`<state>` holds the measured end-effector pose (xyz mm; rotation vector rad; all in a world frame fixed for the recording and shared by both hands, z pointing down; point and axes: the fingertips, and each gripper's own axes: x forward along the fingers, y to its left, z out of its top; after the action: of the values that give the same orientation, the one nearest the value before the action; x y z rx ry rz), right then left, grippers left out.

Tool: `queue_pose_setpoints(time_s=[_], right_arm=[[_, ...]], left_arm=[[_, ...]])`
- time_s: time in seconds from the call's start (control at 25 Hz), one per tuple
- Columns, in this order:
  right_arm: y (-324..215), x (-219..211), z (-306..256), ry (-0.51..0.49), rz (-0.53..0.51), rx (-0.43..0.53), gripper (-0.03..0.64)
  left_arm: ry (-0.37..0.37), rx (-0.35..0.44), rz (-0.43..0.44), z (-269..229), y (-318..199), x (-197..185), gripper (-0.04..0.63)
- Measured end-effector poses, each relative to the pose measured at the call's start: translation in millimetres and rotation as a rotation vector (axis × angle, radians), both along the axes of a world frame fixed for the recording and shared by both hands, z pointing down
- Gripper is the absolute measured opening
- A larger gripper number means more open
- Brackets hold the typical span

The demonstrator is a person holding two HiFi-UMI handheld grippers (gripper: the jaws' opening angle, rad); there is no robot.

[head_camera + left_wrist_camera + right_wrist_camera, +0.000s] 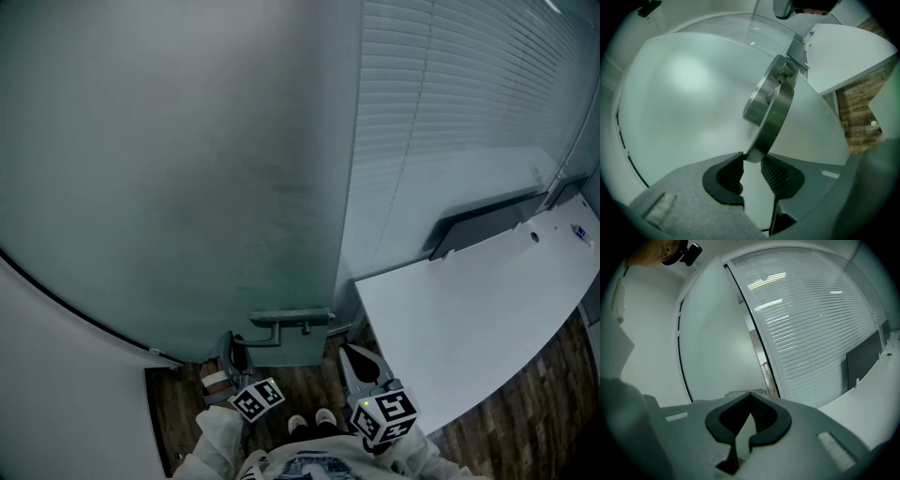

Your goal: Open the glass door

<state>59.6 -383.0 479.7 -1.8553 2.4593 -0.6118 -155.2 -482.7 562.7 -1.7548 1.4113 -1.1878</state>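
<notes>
The frosted glass door (187, 187) fills the left of the head view. Its metal lever handle (291, 319) sticks out near the door's right edge. My left gripper (234, 352) reaches up to the lever's left end. In the left gripper view, the handle (776, 110) runs down into my left gripper (752, 159), whose jaw tips are shut on its rounded end. My right gripper (354, 361) hangs right of the handle, apart from it. Seen from its own camera, the right gripper (750, 397) is shut with nothing in it. A narrow gap (765, 366) shows between door edge and frame.
A glass partition with white blinds (450, 112) stands right of the door. A white desk (469, 309) with a dark screen (483, 220) juts in at the right, close to my right gripper. Dark wooden floor (553, 375) lies below, and a white wall (56, 375) is at the left.
</notes>
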Motion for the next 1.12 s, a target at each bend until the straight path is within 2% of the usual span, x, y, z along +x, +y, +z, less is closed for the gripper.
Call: queue_pose_setpoints(time_s=[0.36,0.48,0.56,0.6,0.72,0.8,0.92,1.12], right_arm=[[12.0,2.8,10.3,-0.004,-0.061,-0.004,0.005],[16.7,0.4,10.2,-0.02,-0.073,-0.006,0.005],[26.6,-3.9,7.1,-0.033,-0.076,0.001,0.005],[32.4,-6.8,5.2,-0.031,-0.078,0.007,0.005],[54.6,-18.1,-1.8,-0.01,-0.078,0.031,0.005],[77.5,-29.3,-5.3,0.006,-0.071,0.042,0.005],[124.1,-54.5,-7.8,0.032,-0.057,0.054,0.005],[222.2,-97.6,-5.9,0.047,-0.016,0.061,0.005]], left_arm=[[-0.027,0.029,-0.026,-5.7,6.9,-6.4,0.117],[0.028,0.021,-0.05,-10.4,17.9,-8.9,0.137],[0.119,0.021,-0.063,-15.1,38.6,-13.5,0.127],[0.179,0.022,-0.068,-17.8,50.8,-16.2,0.101],[0.403,-0.002,-0.047,-23.2,89.4,-17.4,0.06],[0.542,-0.035,-0.016,-27.5,116.9,-14.2,0.058],[0.673,-0.047,0.011,-39.9,166.5,-24.7,0.024],[0.851,-0.061,0.037,-56.9,281.6,-60.7,0.001]])
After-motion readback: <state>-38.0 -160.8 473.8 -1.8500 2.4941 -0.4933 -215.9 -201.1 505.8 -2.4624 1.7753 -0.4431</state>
